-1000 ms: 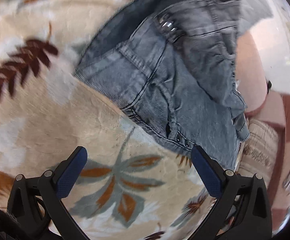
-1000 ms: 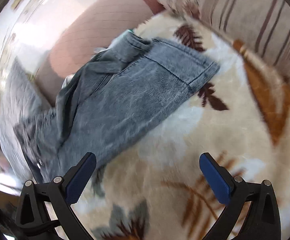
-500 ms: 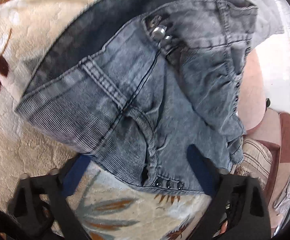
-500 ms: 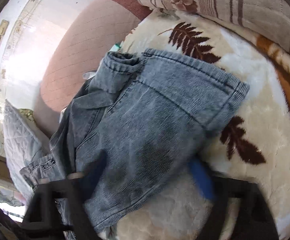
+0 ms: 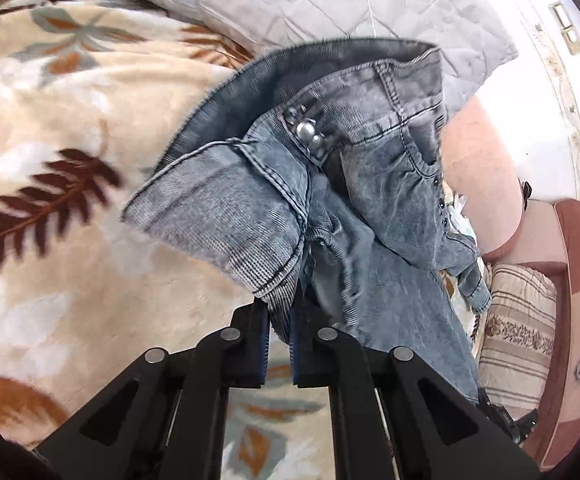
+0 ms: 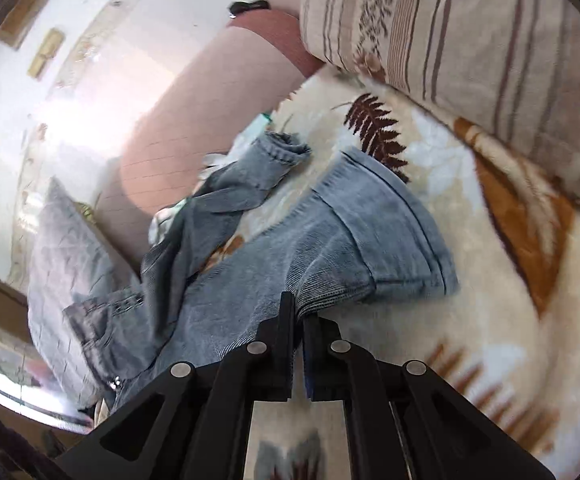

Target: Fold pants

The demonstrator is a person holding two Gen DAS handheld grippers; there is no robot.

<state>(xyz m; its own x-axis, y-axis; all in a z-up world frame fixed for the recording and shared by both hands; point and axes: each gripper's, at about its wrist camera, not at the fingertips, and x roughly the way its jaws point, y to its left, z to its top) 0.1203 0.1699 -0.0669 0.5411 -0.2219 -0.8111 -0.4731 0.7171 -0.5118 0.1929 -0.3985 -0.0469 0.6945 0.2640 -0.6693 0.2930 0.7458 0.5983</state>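
Observation:
Grey-blue denim pants (image 5: 354, 200) lie crumpled on a cream blanket with leaf prints (image 5: 49, 208). In the left wrist view my left gripper (image 5: 279, 320) is shut on the waistband corner, below the metal buttons (image 5: 306, 132), and lifts it off the blanket. In the right wrist view my right gripper (image 6: 298, 320) is shut on the hem end of one pant leg (image 6: 370, 240). The other leg's cuff (image 6: 281, 152) lies farther off on the blanket (image 6: 490, 320).
A grey quilted pillow (image 5: 330, 4) lies beyond the pants. A pink padded headboard or bolster (image 6: 193, 120) and a striped cushion (image 6: 470, 32) border the blanket. A white wall stands behind.
Both grippers moved in onto the pants and shut, the left on the waistband corner, the right on the leg hem. The held fabric now rises off the blanket.

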